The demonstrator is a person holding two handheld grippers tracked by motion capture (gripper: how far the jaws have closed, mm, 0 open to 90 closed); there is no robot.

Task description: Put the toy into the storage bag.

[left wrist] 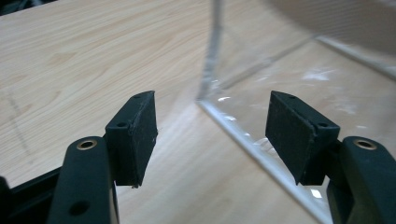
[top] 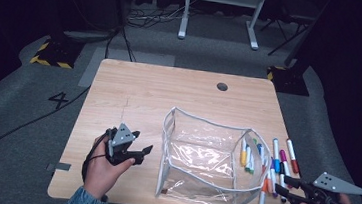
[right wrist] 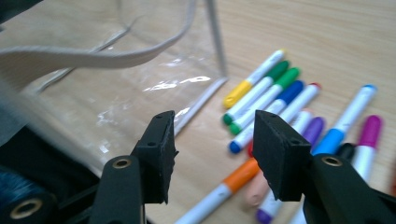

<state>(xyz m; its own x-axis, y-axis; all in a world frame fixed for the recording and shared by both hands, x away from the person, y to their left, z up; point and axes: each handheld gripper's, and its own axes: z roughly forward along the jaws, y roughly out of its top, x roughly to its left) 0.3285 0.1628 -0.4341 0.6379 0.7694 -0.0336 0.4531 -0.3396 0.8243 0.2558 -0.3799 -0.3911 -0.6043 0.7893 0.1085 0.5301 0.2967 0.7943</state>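
A clear plastic pouch with a grey-white fabric rim (top: 204,157) stands open on the light wooden worktop (top: 160,90), toward its near right part, with its front wall close to the near edge. A few felt-tip markers (top: 248,156) lie inside the pouch at its right end, seen through the clear wall. More coloured markers with white barrels (top: 279,164) lie loose on the worktop just beside the pouch's right end, near the right edge; one orange-capped marker (top: 262,200) reaches the near edge.

The left claw (top: 140,154) sits near the near-left part of the worktop, just left of the pouch and apart from it. In the left gripper view its jaws stand wide apart with nothing pressed between them, and the pouch's lower left corner seam (left wrist: 205,93) lies ahead of them.

The right claw (top: 287,185) hovers at the near right corner over the loose markers. In the right gripper view its jaws are spread and hold nothing, with the orange-capped marker (right wrist: 233,179) beneath them.
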